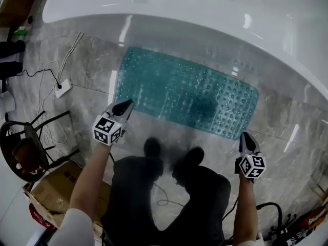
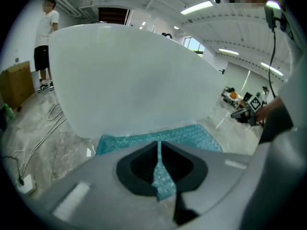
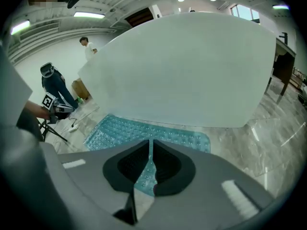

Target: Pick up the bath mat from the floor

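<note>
A teal bath mat (image 1: 184, 94) with small bumps lies flat on the grey marble floor, along the foot of a white bathtub (image 1: 179, 4). My left gripper (image 1: 125, 105) hovers at the mat's near left corner, apart from it. My right gripper (image 1: 246, 136) hovers just off the mat's near right corner. In the left gripper view the jaws (image 2: 159, 145) stand together with only a hairline slit, nothing between them, and the mat (image 2: 192, 134) lies beyond. The right gripper view shows the same: jaws (image 3: 150, 143) together and empty, the mat (image 3: 144, 128) ahead below the tub (image 3: 192, 66).
The person's dark shoes (image 1: 152, 147) stand just behind the mat. A white power strip (image 1: 62, 87) with cables lies on the floor at left. Further left are a black chair (image 1: 25, 147) and a cardboard box (image 1: 51, 188). Another person (image 2: 45, 42) stands beyond the tub.
</note>
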